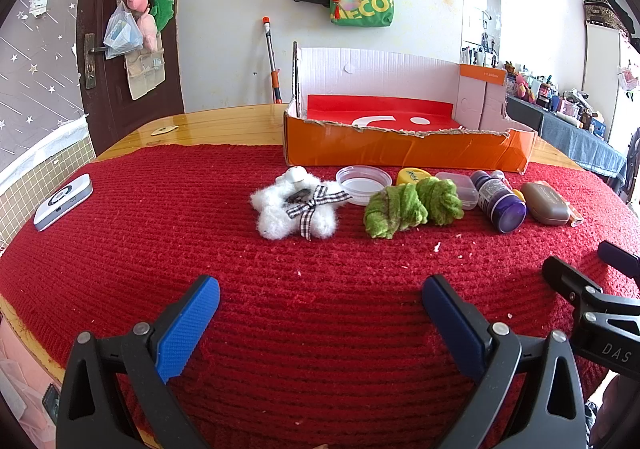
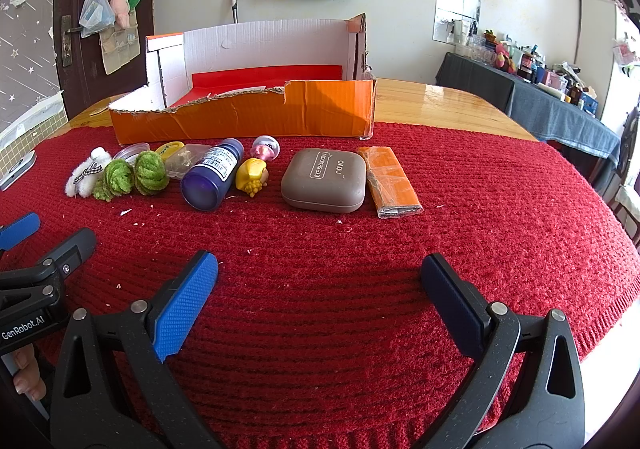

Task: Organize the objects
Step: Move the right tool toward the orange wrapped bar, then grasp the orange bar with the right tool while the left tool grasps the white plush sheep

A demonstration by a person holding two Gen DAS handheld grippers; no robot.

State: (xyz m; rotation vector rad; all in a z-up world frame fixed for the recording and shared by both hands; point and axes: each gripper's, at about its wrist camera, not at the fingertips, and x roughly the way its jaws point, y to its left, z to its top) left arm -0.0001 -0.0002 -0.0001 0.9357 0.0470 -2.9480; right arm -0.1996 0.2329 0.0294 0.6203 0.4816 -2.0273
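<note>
A row of small objects lies on the red knitted cloth point(image 1: 200, 229) before an open orange cardboard box point(image 1: 404, 151) point(image 2: 248, 121): a white fluffy toy point(image 1: 294, 209) point(image 2: 86, 177), a green fuzzy bundle point(image 1: 412, 205) point(image 2: 132, 175), a clear lid point(image 1: 363, 179), a purple bottle point(image 1: 500, 201) point(image 2: 212, 179), a yellow toy point(image 2: 252, 177), a brown eye-shadow case point(image 1: 546, 203) point(image 2: 324, 181) and an orange packet point(image 2: 392, 181). My left gripper point(image 1: 320, 291) and right gripper point(image 2: 319, 269) are open and empty, well short of the row.
A white device point(image 1: 64, 201) lies at the cloth's left edge. The wooden table point(image 2: 440, 101) shows beyond the cloth. A door point(image 1: 128, 29) with hanging bags, and a cluttered side table point(image 2: 560, 105), stand behind.
</note>
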